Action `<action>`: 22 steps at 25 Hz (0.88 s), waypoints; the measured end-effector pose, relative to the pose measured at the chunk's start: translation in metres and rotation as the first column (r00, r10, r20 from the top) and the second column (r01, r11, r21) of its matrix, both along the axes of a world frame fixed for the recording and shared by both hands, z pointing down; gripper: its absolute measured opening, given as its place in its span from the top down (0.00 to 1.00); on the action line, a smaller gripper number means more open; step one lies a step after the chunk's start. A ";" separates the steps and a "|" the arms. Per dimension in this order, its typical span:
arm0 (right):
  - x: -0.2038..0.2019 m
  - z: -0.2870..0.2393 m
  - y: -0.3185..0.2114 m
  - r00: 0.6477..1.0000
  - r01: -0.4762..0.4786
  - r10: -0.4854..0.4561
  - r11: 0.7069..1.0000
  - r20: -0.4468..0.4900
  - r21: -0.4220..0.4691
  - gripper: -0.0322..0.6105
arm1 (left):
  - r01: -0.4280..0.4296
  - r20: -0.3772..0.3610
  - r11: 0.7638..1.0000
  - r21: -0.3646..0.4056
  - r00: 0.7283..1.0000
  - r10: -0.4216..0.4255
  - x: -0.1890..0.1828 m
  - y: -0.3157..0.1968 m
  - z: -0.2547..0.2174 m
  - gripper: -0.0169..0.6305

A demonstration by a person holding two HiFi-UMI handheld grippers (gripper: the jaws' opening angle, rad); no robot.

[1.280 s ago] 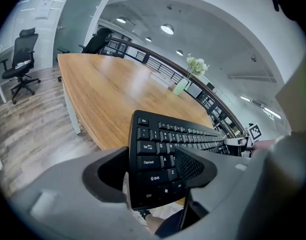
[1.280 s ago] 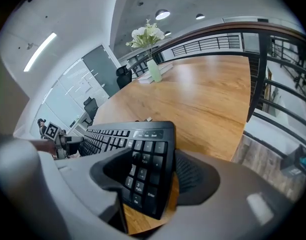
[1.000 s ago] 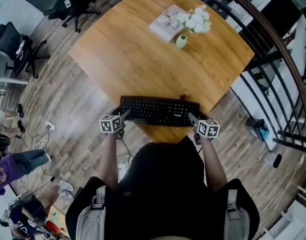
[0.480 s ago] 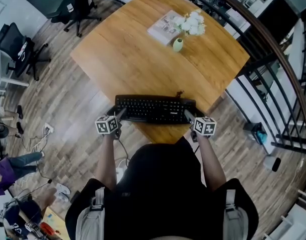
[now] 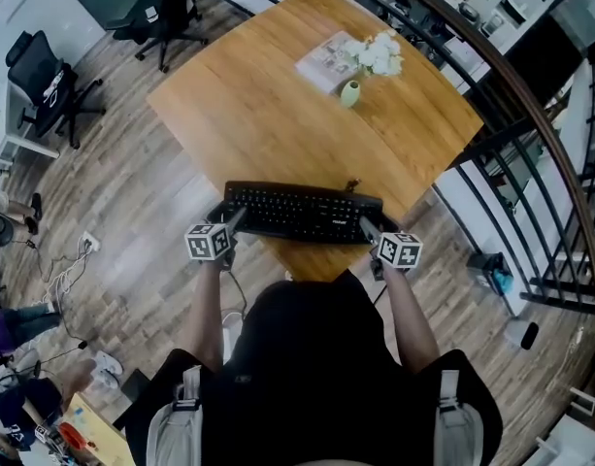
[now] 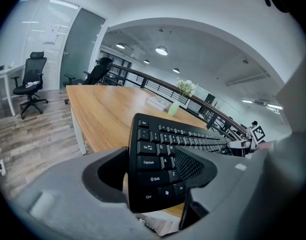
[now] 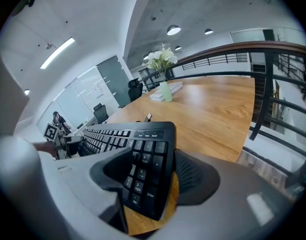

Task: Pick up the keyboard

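A black keyboard (image 5: 297, 214) lies crosswise over the near corner of the wooden table (image 5: 268, 115). My left gripper (image 5: 236, 219) is shut on its left end, jaws above and below the Shift and Ctrl keys (image 6: 155, 181). My right gripper (image 5: 367, 227) is shut on its right end, clamping the number pad (image 7: 143, 174). In the left gripper view the keyboard (image 6: 162, 149) sticks out past the table edge, with floor beneath it. In the right gripper view the keyboard's (image 7: 118, 136) right end seems slightly above the wood.
A pale green vase of white flowers (image 5: 353, 90) and a booklet (image 5: 326, 54) stand at the table's far side. A dark railing (image 5: 530, 115) curves along the right. Office chairs (image 5: 171, 8) stand at the far left, and cables (image 5: 69, 265) lie on the floor.
Both grippers keep their hold on the keyboard's ends. The keyboard sits a little higher in the head view than a second ago, and the view itself has shifted slightly.
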State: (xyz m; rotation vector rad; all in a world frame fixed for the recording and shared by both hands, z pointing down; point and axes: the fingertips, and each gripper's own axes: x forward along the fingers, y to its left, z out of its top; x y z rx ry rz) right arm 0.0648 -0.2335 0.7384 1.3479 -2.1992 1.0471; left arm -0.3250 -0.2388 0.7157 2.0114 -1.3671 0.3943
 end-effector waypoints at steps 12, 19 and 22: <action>-0.006 -0.023 0.017 1.000 0.024 -0.023 0.997 -0.009 0.073 0.54 | 0.042 -0.005 0.998 0.053 0.999 -0.042 -0.006 0.037 -0.016 0.51; -0.014 -0.048 0.021 1.000 0.013 -0.015 0.992 0.011 0.128 0.54 | 0.047 -0.001 0.989 0.140 0.999 -0.047 -0.015 0.041 -0.051 0.51; -0.021 -0.058 0.023 1.000 0.007 -0.009 0.990 0.013 0.144 0.54 | 0.051 0.005 0.984 0.173 0.999 -0.053 -0.022 0.041 -0.068 0.51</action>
